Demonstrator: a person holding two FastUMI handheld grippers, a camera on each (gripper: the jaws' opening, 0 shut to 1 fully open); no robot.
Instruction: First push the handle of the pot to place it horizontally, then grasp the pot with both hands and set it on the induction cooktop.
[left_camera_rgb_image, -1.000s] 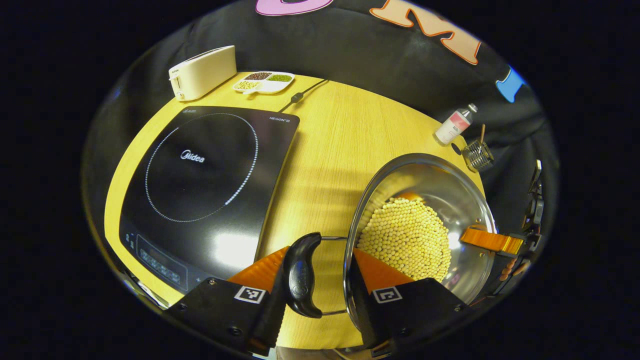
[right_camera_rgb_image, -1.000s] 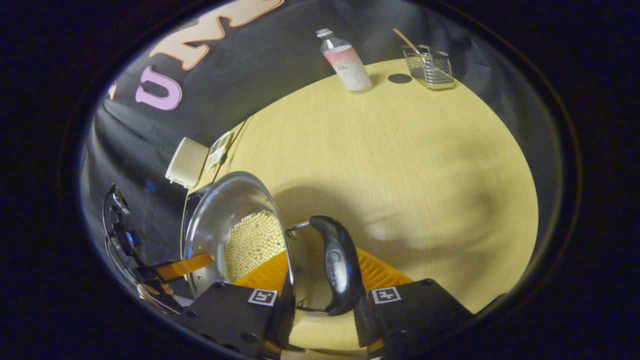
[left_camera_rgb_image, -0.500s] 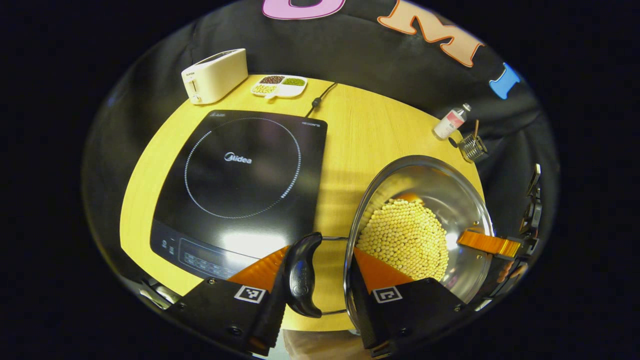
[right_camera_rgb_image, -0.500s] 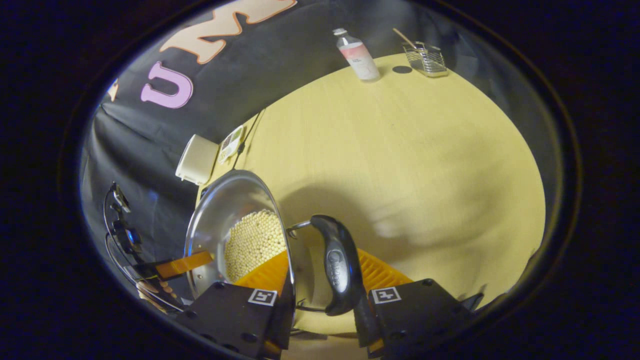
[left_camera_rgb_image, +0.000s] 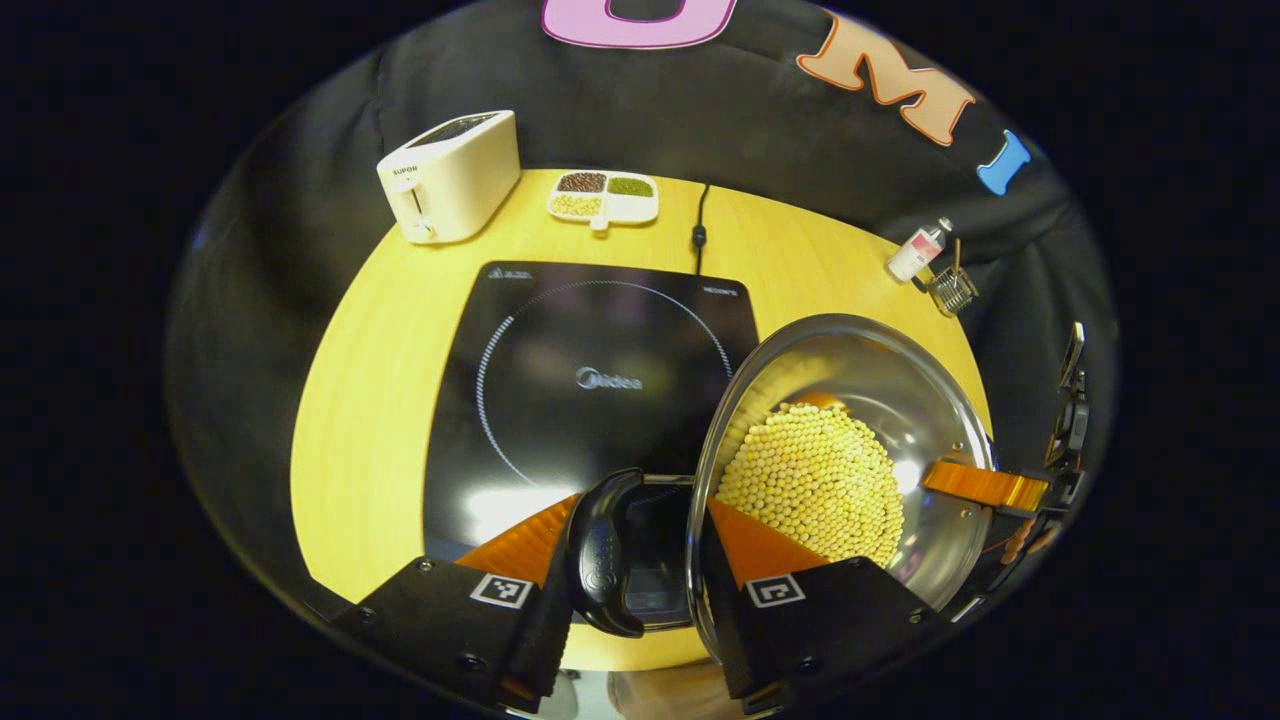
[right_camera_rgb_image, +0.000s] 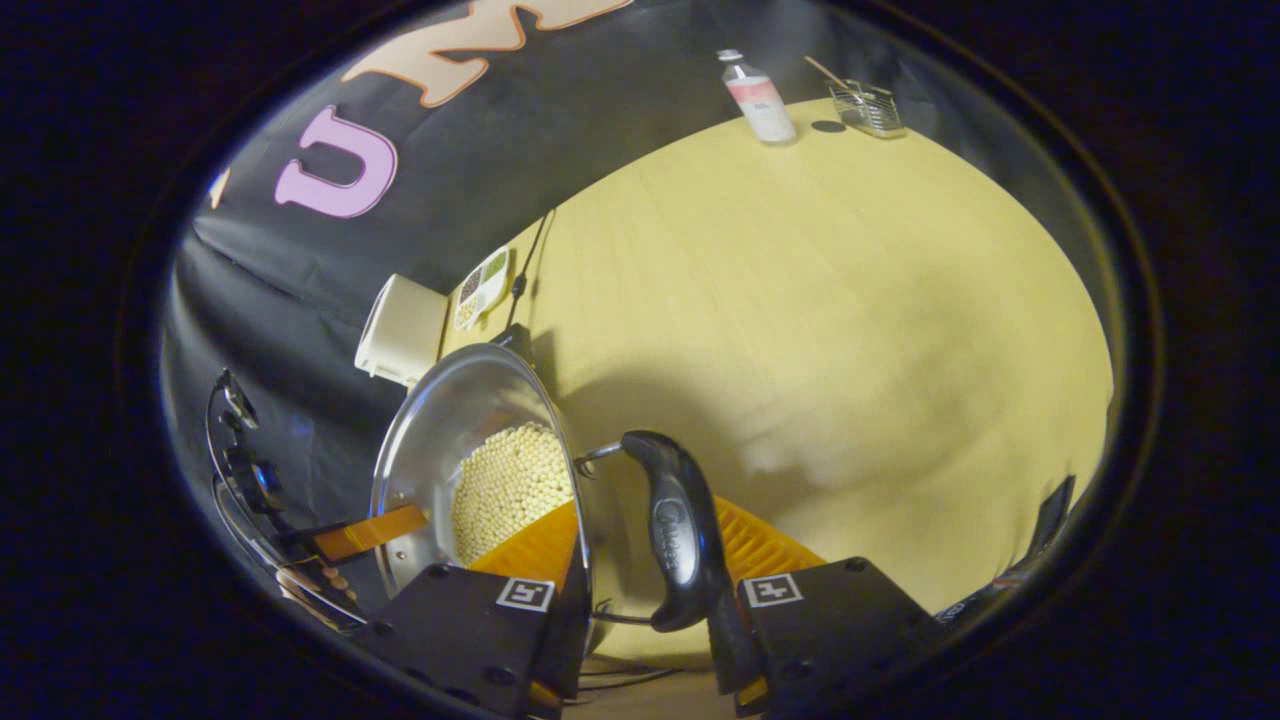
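In the left gripper view the left gripper (left_camera_rgb_image: 640, 545) straddles the near-left edge of the pot (left_camera_rgb_image: 900, 400): one finger lies outside the black side handle (left_camera_rgb_image: 603, 552) and the other reaches inside the rim, over the pale round beans (left_camera_rgb_image: 815, 482) that cover the pot's bottom. The fingers stand part-open around handle and rim, and whether both press on them I cannot tell. The steel pot hangs over the right part of the induction cooktop (left_camera_rgb_image: 560, 370), its rim covering the cooktop's right edge; whether its base touches the glass is hidden. The cooktop lies flat on the wooden table (left_camera_rgb_image: 370, 400), with a cream toaster (left_camera_rgb_image: 450, 175) at the far left, a divided dish of grains (left_camera_rgb_image: 604, 197) just right of it, and the power cord (left_camera_rgb_image: 699, 215) running to the far edge. At the far right stand a small bottle (left_camera_rgb_image: 915, 252) and a wire holder (left_camera_rgb_image: 952, 290), close together. The right gripper (left_camera_rgb_image: 985, 485) shows at the pot's right rim. In the right gripper view that gripper (right_camera_rgb_image: 640, 560) sits likewise astride the other black handle (right_camera_rgb_image: 672, 530) and the pot's rim (right_camera_rgb_image: 560, 440), one finger inside over the beans, the other outside, the gap moderate and its grip also unclear.
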